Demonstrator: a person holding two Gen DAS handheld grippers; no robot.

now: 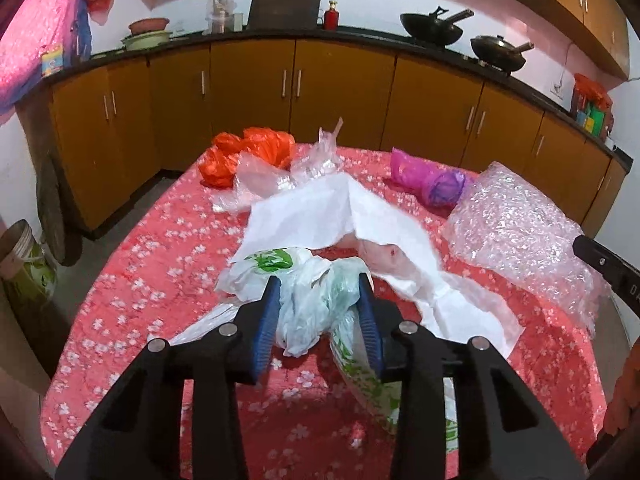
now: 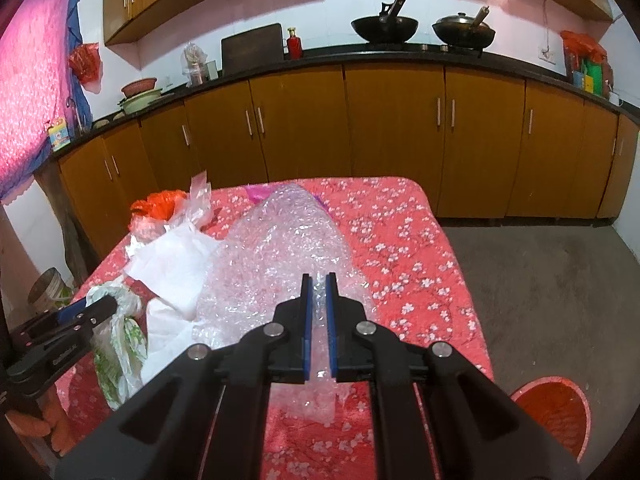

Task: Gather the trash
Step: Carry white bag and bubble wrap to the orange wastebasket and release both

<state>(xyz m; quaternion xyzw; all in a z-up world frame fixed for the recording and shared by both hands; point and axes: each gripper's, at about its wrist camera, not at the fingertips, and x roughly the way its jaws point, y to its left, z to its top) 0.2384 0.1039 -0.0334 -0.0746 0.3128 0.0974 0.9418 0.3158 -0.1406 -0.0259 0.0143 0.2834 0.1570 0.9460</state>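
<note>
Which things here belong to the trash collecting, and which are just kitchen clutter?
Part of the job:
- white-and-green plastic bag, in the left tongs
- bubble wrap, pinched by the right tongs
- white paper
- orange bag
- clear plastic
- pink bag
- red bin

Just lying about:
- two woks
- red bottle
- stacked basins

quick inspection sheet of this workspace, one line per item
surface: table under a red floral cloth
job's things: bubble wrap, white paper, white-and-green plastic bag, orange bag, clear bag, pink bag
clutter: nothing seen beyond the trash
grippers: left hand-held gripper has its pads against the white-and-green plastic bag; right hand-held gripper shut on bubble wrap
cables: nothing seen
surroundings: brown cabinets, two woks on the counter, red bin on the floor
</note>
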